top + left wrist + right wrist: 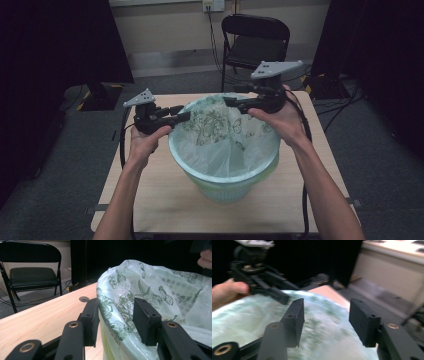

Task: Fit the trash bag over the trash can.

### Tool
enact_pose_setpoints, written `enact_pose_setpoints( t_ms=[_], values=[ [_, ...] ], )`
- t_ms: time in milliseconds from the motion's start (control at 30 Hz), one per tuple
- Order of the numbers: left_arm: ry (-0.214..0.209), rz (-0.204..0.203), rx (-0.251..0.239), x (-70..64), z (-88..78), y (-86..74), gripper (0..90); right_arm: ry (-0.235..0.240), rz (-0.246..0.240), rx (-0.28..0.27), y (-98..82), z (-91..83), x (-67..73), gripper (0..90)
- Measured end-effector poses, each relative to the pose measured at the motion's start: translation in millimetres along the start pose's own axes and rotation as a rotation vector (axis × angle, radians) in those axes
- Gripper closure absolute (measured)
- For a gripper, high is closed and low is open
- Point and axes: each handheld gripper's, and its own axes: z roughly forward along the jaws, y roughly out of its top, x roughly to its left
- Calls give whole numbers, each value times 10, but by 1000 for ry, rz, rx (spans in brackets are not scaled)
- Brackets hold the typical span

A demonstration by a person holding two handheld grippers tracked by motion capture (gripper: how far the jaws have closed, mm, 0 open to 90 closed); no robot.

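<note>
The right gripper view is smeared, so the bag [287,322] is a pale green blur and its pictures cannot be made out. In the high view, the bag hides most of the bin [225,187]. In the left gripper view, the picture's edge cuts off the chair [30,275].

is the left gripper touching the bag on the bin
Touching. In the left gripper view the bag's edge stands between the left gripper's jaws and lies against the left pad; the right pad stands clear.
</note>
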Motion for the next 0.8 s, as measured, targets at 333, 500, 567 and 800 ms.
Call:
enact_pose_setpoints(
  t_ms=[333,500,567,800],
  values=[
    [-19,-9,-16,16,-76,-7,557,248,10,246,18,655,152,562],
    [-13,-26,-19,52,-60,-1,551,311,-15,336,45,915,228,552],
    [-5,-15,-16,40,-70,4,550,337,9,380,-9,1006,224,506],
    [0,-5,-8,30,-67,5,522,297,23,478,-255,1195,217,316]
  ],
)
